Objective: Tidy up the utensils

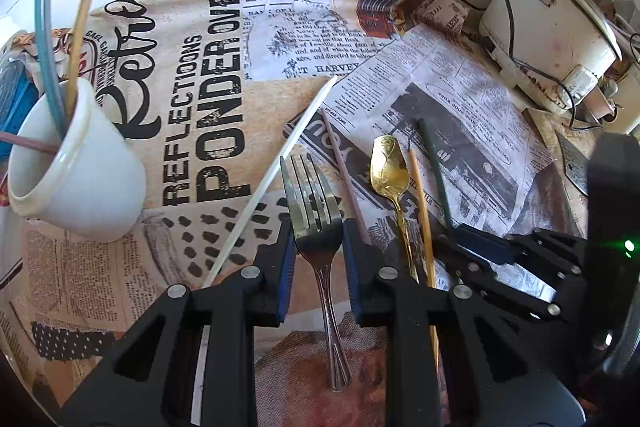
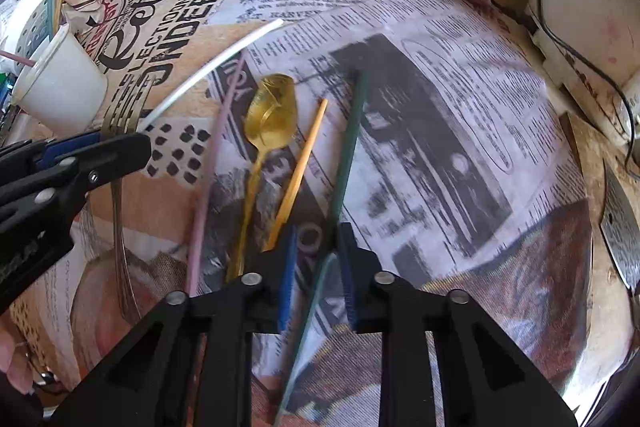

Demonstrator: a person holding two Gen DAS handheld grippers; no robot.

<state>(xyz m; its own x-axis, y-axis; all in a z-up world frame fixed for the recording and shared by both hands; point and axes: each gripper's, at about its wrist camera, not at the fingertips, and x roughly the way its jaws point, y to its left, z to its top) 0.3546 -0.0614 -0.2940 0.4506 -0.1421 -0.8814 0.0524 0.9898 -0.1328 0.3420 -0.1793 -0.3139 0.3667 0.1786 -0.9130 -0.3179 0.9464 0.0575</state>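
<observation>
L gripper point(image 1: 319, 227): jaws spread either side of fork point(image 1: 316, 203) neck, not yet pinching; likely next for cup point(image 1: 76, 163), far L. R gripper point(image 2: 316, 267): jaws spread, green stick point(image 2: 348, 147) between, uncertain contact.

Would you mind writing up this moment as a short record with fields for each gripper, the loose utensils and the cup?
left gripper: open, jaws either side of the silver fork, not closed on it
right gripper: open, straddling the dark green chopstick
loose on cloth: white chopstick, pink chopstick, gold spoon, tan chopstick
white cup: upright at far left, holding teal, tan and pink sticks
surface: newspaper-print tablecloth
</observation>
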